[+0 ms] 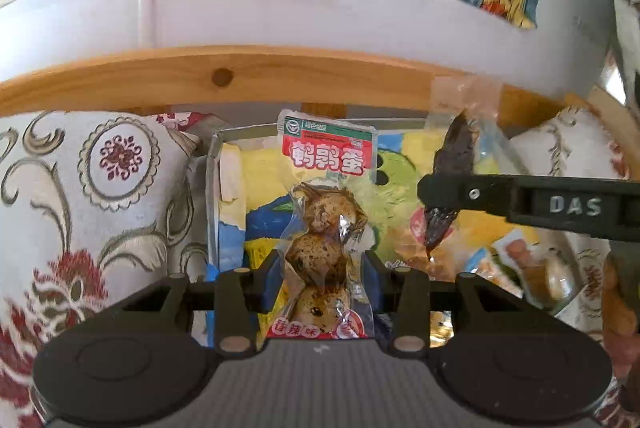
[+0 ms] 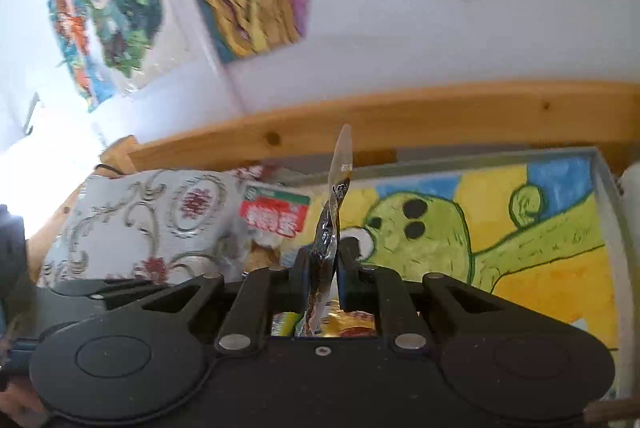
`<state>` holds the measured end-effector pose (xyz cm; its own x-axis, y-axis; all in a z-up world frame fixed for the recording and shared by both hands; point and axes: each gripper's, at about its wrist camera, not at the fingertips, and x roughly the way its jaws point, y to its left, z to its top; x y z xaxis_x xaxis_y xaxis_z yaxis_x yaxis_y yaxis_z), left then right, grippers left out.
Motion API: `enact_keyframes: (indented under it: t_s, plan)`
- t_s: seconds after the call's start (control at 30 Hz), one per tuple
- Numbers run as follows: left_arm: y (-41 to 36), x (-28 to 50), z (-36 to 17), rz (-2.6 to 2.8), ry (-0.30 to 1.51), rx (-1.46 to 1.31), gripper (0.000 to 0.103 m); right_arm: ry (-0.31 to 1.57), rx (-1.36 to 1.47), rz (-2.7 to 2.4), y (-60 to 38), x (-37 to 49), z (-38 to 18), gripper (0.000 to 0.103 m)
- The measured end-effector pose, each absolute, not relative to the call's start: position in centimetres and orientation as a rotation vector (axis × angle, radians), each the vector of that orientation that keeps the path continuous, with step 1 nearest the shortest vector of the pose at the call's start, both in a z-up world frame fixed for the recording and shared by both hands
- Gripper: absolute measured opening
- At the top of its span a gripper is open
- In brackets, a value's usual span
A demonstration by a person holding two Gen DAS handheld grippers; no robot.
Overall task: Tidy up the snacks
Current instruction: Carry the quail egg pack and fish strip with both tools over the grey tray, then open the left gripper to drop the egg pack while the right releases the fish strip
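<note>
The left hand-held gripper (image 1: 323, 264) points level toward the wooden rail (image 1: 224, 75), clamped on an upright quail-egg packet (image 1: 326, 211) above the painted tray (image 2: 520, 236); the right hand-held gripper (image 2: 324, 268), beside it, pinches a dark snack packet (image 2: 330, 228) edge-on.

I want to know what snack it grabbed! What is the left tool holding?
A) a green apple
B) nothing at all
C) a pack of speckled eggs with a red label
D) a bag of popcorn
C: in the left wrist view the left tool is closed on a clear egg pack with brown speckled eggs inside and a red label on top, while the right tool pinches a different, dark snack packet.
</note>
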<state>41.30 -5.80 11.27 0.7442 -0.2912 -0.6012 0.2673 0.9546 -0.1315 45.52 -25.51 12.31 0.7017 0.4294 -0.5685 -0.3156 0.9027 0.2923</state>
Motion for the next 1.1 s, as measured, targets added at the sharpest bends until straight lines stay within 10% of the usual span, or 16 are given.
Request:
enact_keyframes:
  t_s: [0.6,1.1]
  plan:
    - [-4.9,43.6,8.5,-0.247,0.731,-0.076,0.051,0.681,0.2,0.4,-24.4,48.0,9.6,0.024]
    - [-4.4,40.2,11.7,-0.184,0.548,-0.092,0.094,0.56,0.241,0.306,-27.1,45.7,12.8,0.076]
